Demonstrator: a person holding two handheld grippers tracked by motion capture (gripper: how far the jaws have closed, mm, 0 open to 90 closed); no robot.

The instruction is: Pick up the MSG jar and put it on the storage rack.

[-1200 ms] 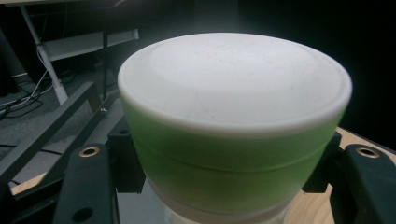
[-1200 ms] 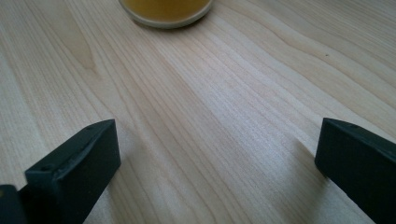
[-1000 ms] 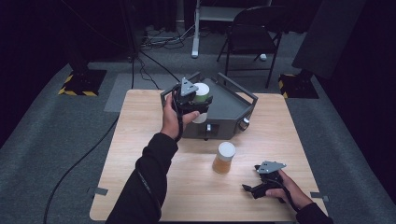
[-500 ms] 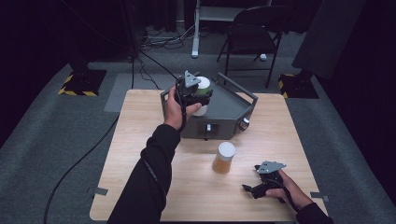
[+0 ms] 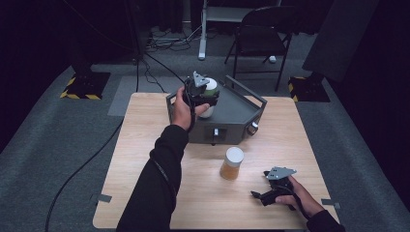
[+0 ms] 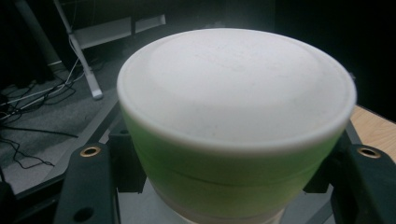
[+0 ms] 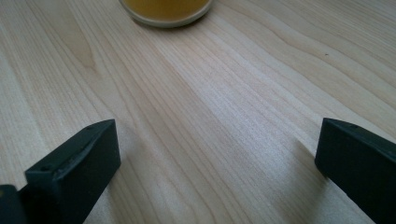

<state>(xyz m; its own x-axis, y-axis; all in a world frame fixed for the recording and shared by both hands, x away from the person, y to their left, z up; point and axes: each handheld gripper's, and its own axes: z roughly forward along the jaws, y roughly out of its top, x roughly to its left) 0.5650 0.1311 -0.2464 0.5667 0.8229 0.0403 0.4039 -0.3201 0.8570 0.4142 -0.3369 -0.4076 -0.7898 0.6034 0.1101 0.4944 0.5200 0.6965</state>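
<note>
Left gripper point(image 5: 205, 96): clamped on green jar point(image 6: 233, 135), jar upright.
Jar position: over grey tray point(image 5: 241, 104), floor directly beneath (straight descent suffices).
Right gripper point(image 5: 263, 195): jaws spread, empty, resting on table point(image 5: 145, 145); amber jar point(image 5: 232, 163) just ahead.

Room was dim, table point(image 5: 145, 145) lit from above; white lid point(image 6: 233, 84) glared softly; close-ups were slightly blurred.
</note>
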